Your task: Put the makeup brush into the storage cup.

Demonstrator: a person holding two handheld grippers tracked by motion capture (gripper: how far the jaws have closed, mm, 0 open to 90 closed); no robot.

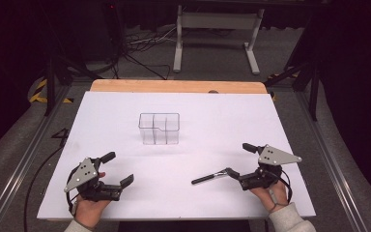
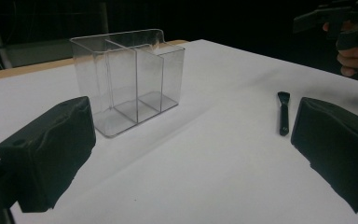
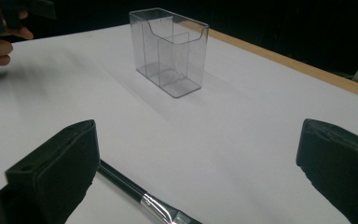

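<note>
A clear box [image 1: 159, 128] with inner dividers stands upright near the middle of the white table [image 1: 125, 106]. A black brush [image 1: 210, 177] with a silver ferrule lies flat on the table, well apart from the box, on the right side. The right gripper [image 1: 239, 162] is just beside the brush; its jaws are wide apart and hold nothing, and one jaw is next to the brush end. The left gripper [image 1: 118, 168] rests low at the near left corner, jaws also spread wide, nothing between them.
</note>
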